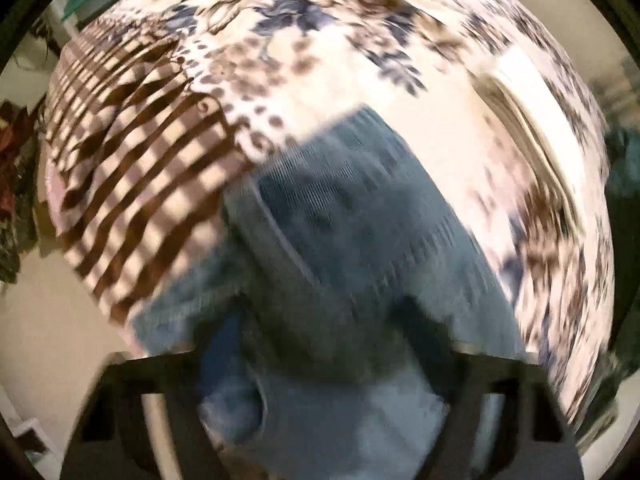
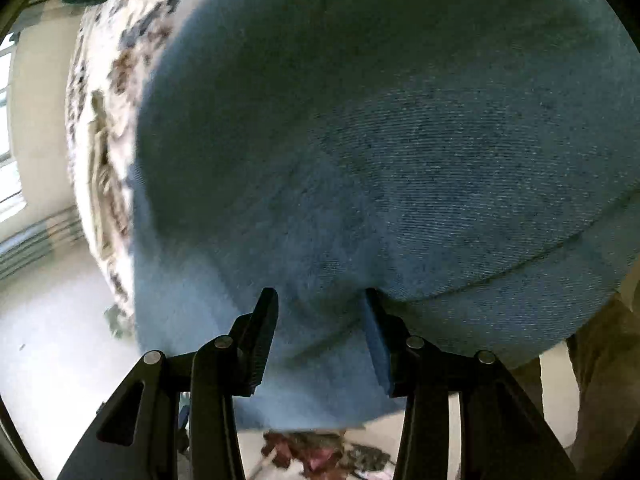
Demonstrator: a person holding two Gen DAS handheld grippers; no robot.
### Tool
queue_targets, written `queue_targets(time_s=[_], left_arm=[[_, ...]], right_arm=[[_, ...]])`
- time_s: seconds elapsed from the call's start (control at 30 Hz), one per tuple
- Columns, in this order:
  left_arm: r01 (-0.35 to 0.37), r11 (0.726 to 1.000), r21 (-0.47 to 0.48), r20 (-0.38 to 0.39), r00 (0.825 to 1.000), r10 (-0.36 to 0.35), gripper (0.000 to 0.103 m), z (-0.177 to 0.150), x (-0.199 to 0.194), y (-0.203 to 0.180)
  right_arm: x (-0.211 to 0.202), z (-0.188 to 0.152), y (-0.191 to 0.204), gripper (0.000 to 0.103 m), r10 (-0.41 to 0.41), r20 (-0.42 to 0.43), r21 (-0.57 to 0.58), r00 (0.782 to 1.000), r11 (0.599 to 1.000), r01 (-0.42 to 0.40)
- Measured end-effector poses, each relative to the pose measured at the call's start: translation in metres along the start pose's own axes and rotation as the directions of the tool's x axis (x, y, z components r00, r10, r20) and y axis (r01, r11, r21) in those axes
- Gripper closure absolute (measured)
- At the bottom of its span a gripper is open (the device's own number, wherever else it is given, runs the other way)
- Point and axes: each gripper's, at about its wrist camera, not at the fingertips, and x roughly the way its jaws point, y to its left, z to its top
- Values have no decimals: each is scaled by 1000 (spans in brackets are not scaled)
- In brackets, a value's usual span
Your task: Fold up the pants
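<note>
Blue denim pants (image 1: 360, 216) lie on a bed with a patterned cover (image 1: 320, 60). In the blurred left wrist view the denim bunches between the fingers of my left gripper (image 1: 320, 340), whose tips are hidden by cloth. In the right wrist view the pants (image 2: 400, 140) fill most of the frame. My right gripper (image 2: 320, 304) has its jaws apart with denim lying between them, the fingertips (image 2: 268, 300) touching the fabric near a seam.
The bed cover has a brown check border (image 1: 140, 160) and floral print. Pale floor (image 2: 60, 320) lies to the left of the bed. A window (image 2: 8, 120) is at far left. Dark clothing (image 1: 16, 184) hangs at the left edge.
</note>
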Motion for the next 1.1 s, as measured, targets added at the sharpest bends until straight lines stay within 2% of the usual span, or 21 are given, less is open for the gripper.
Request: queue_targets(time_s=[0.03,0.07,0.1,0.13,0.2,0.3,0.37,0.5,0.57,0.67,0.7,0.73,0.77,0.83,0.87,0.93,1.03,1.07,1.1], left_arm=[[31,999,-13,3,1000,-31,73,5,4,3],[50,998,-24,22,999,-50,88,9,6,6],[64,998,-25,45,997,-63,92,10,3,8],[74,997,-18,70,995,-73,93,10,-3,8],[76,997,10,108,991,-77,94,2,-19,6],[100,995,26,137,985,-103,94,-8,-43,11],[124,992,4,132,984,-123,95,-19,-61,24],[120,992,-23,93,989,-118,94,-38,-72,46],[103,994,-43,68,993,-100,95,-46,-68,58],[84,994,-73,25,996,-82,95,-51,-52,73],[80,994,-76,20,997,-79,95,-52,-49,72],[74,995,-69,20,997,-73,95,-51,-46,70],[69,996,-58,26,997,-68,95,-50,-45,67],[67,997,-45,40,997,-66,95,-47,-45,62],[69,997,-41,45,997,-67,95,-45,-46,60],[70,997,-34,51,996,-68,95,-43,-47,58],[64,998,-22,56,996,-63,95,-40,-47,55],[60,998,-23,55,997,-58,95,-39,-45,56],[59,998,-27,52,997,-57,95,-38,-45,55]], right_arm=[[3,0,4,85,-20,14,1,1000,1000,20],[1,-5,4,94,-56,29,-12,998,998,56],[-1,-11,5,99,-66,47,-31,997,997,68],[-6,-17,4,103,-80,67,-59,995,995,84],[-24,-35,4,102,-116,105,-113,988,985,127],[-43,-52,8,103,-128,124,-157,984,977,146],[-60,-58,13,103,-140,125,-186,982,969,162],[-73,-57,31,103,-164,109,-243,980,952,186],[-74,-39,24,102,-145,68,-238,987,959,157],[-63,-23,5,101,-50,-32,-162,998,986,44],[-49,-16,8,99,-39,-53,-146,998,989,31],[-40,-10,4,93,-49,-63,-124,997,991,41],[-35,-4,-1,88,-49,-48,-84,998,995,44],[-27,8,-11,58,-49,-12,-7,999,999,49],[-26,12,-19,58,-54,9,49,998,997,54],[-23,17,-36,57,0,32,174,999,985,-5],[-20,15,-44,57,12,63,235,998,972,-26],[-22,11,-44,62,3,85,238,996,971,-23],[-27,7,-41,92,-6,111,220,994,975,-19]])
